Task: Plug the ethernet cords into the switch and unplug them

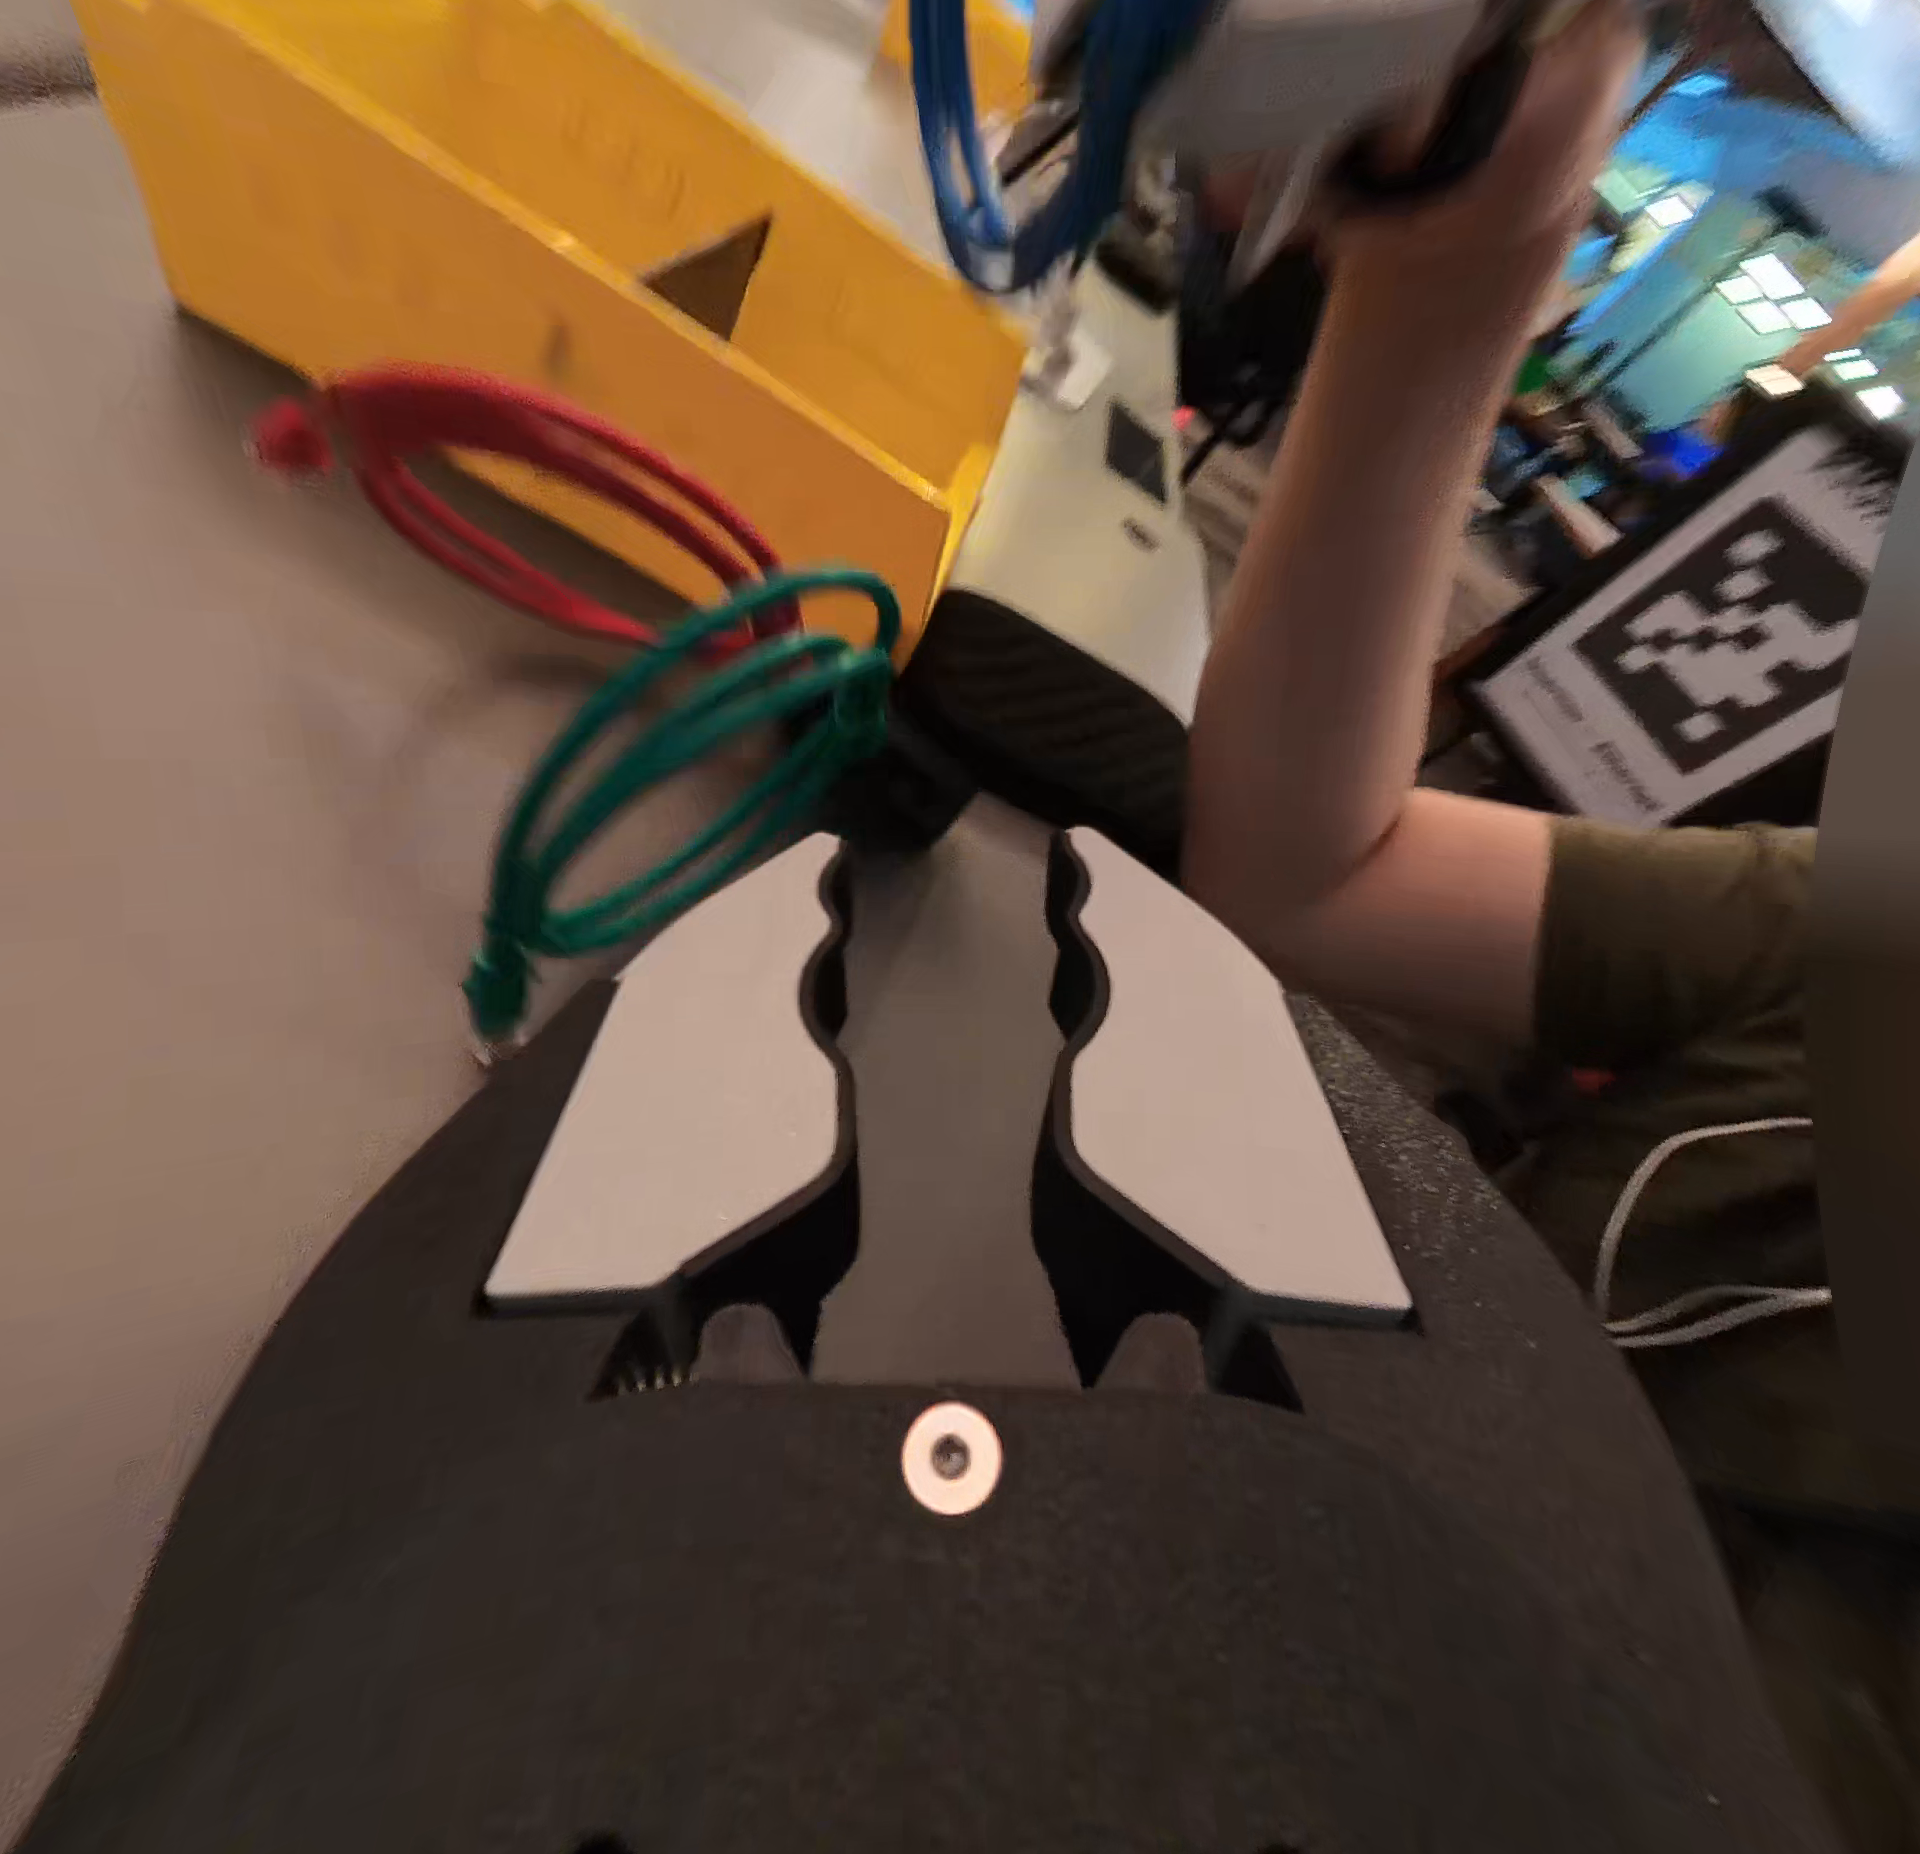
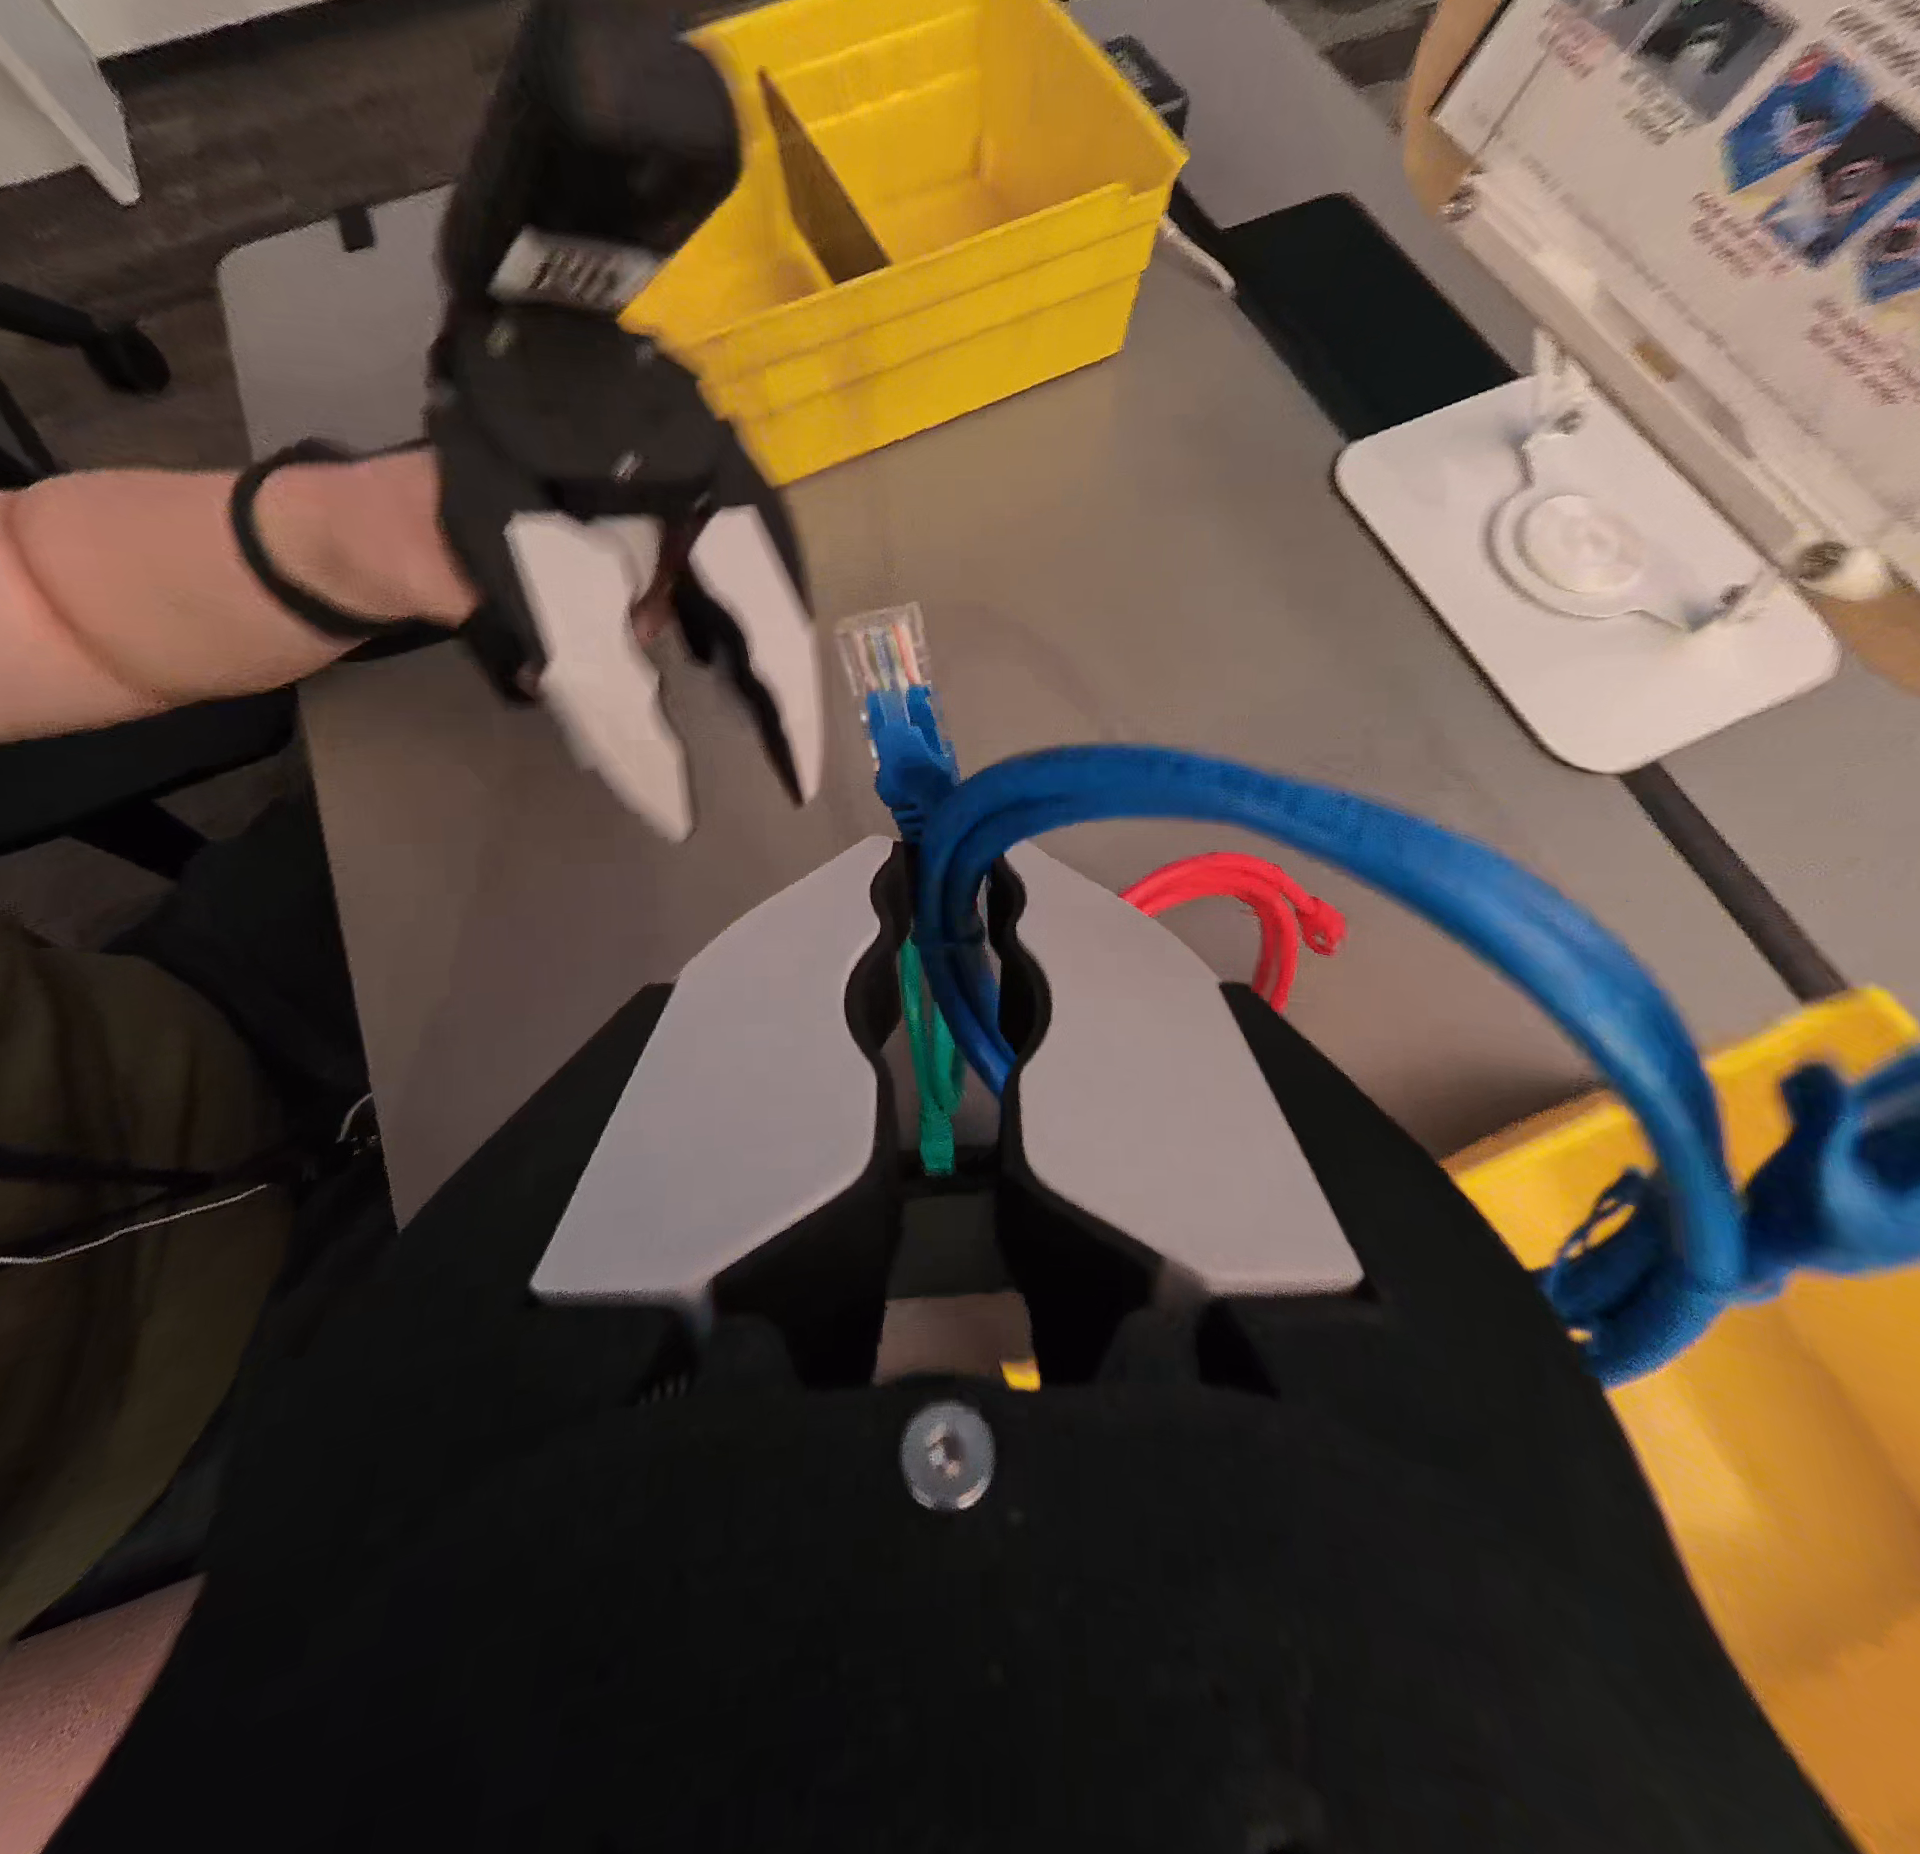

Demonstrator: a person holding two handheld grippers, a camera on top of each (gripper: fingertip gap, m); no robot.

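Fingers of the right gripper are pinched on the coiled blue ethernet cord, held above the table, its clear plug sticking out past the tips. Left gripper has its fingers narrowly apart with nothing between them; the green cord lies just left of its tips on the table, the red cord beyond it against a yellow bin. In the right wrist view the left gripper sits beside a second yellow bin.
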